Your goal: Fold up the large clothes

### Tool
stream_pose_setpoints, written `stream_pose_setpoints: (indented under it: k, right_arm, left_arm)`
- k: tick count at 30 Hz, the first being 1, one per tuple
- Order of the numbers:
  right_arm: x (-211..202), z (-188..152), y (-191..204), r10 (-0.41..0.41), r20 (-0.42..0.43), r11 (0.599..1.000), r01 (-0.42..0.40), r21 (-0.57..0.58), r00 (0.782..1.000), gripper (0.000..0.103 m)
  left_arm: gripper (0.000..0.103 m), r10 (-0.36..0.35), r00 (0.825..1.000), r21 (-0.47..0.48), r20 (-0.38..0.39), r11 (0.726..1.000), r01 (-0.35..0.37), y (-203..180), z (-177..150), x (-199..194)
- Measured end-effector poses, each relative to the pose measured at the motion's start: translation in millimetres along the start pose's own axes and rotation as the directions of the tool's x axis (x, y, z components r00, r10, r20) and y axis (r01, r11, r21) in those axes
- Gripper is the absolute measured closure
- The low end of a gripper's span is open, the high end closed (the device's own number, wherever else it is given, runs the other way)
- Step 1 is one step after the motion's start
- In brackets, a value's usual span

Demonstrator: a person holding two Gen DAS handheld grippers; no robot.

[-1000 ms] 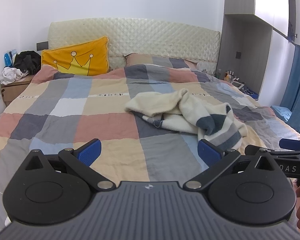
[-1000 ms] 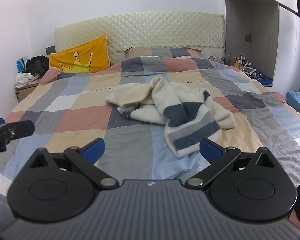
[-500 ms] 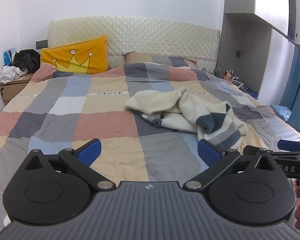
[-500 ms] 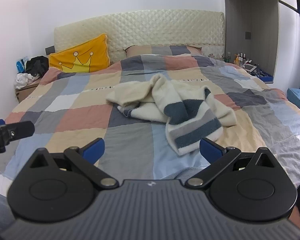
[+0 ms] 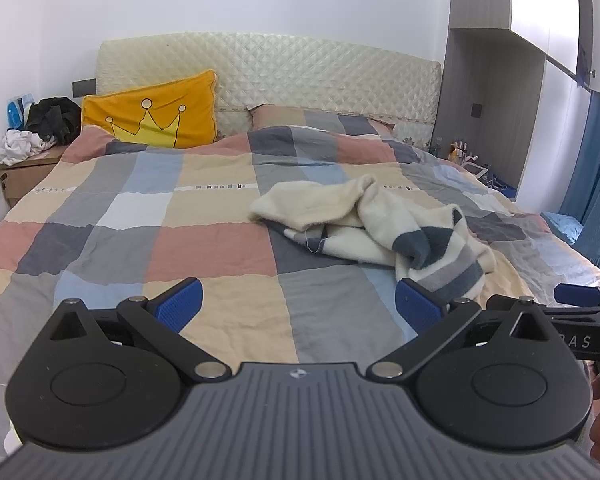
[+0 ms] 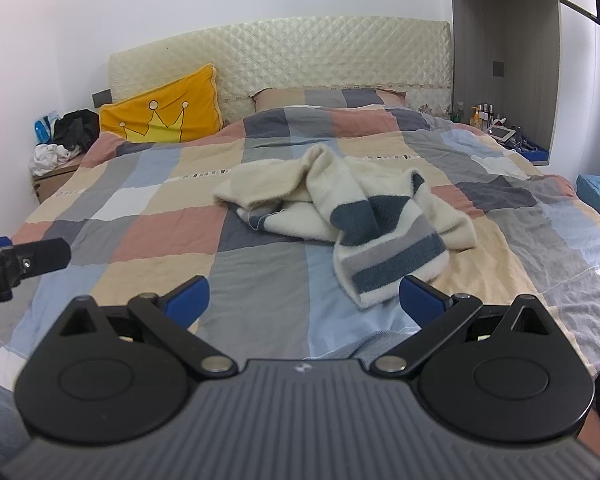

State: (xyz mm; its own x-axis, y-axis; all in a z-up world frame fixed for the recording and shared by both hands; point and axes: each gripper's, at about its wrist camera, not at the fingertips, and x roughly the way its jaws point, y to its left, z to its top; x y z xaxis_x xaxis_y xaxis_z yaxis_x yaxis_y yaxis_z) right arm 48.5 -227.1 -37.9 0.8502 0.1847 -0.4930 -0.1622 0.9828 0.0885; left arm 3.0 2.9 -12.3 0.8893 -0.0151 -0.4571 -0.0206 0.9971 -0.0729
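Right wrist view: crumpled striped sweater (image 6: 352,216) lies mid-bed (image 6: 260,280), unfolded; right gripper (image 6: 304,300) and left gripper (image 5: 298,306) hover at the foot edge, jaws wide, ready to grasp.

From my left wrist feed I read only the pale letters "BAS" on the black body of the right gripper (image 5: 572,320) at the frame's right edge; any letters before them are hidden. The printed strip across the checked bedspread (image 5: 216,186) is too small to read.
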Motion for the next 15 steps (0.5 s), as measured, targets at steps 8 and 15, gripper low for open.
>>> stream_pose_setpoints:
  k: [8, 15]
  right_arm:
    - [17.2, -1.7, -3.5, -0.007, -0.01, 1.0, 0.007, 0.029, 1.0, 0.0]
    - [32.6, 2.8, -2.0, -0.004, -0.021, 0.999, 0.005, 0.045, 1.0, 0.0]
  left_arm:
    - [0.0, -0.006, 1.0, -0.024, -0.024, 1.0, 0.005, 14.8, 3.4, 20.6]
    - [0.0, 0.001, 1.0, -0.023, -0.02, 1.0, -0.001, 26.7, 13.6, 42.1]
